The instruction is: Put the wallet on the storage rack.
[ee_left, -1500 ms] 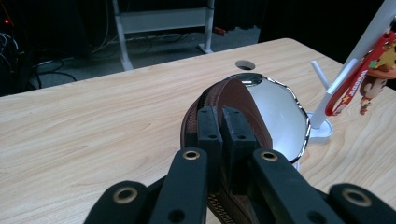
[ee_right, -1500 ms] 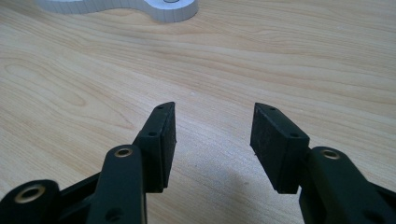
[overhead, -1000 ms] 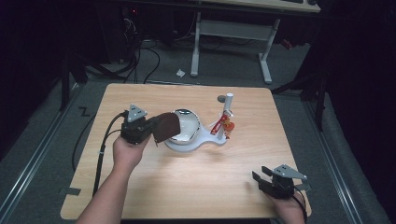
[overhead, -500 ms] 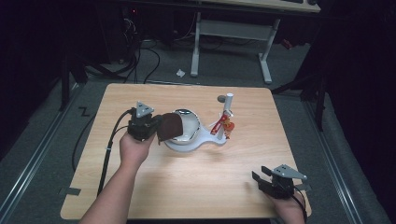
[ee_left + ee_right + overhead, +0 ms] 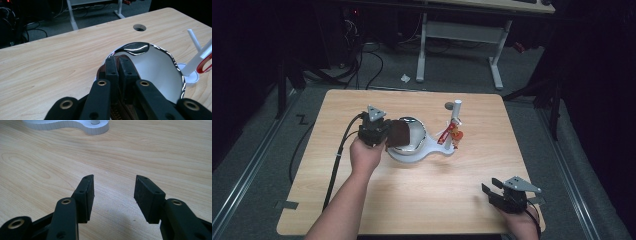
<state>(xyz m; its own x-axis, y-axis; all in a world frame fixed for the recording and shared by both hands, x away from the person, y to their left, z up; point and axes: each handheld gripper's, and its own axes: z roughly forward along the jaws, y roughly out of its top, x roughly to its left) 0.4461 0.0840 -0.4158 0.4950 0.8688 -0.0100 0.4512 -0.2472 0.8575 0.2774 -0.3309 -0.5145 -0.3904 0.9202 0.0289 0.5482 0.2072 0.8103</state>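
Observation:
My left gripper (image 5: 388, 135) is shut on a flat dark brown piece (image 5: 398, 134), which it holds at the left rim of a shiny metal bowl (image 5: 416, 134). In the left gripper view the closed jaws (image 5: 119, 61) reach over the bowl (image 5: 160, 67), and the brown piece (image 5: 100, 72) shows beneath them. The bowl sits on a white base (image 5: 412, 156) that carries a white post (image 5: 456, 112) and a red-handled item (image 5: 447, 135). My right gripper (image 5: 488, 191) rests open at the table's near right corner, with nothing between its jaws (image 5: 113, 187).
The wooden table (image 5: 362, 200) has a round hole (image 5: 448, 106) near its far edge behind the post. The base's rounded end (image 5: 96, 126) lies ahead of the right gripper. Cables and a desk frame (image 5: 462, 35) stand on the floor beyond.
The left hand has slid a little to the right with the brown piece, closer over the bowl. The right gripper has stayed put.

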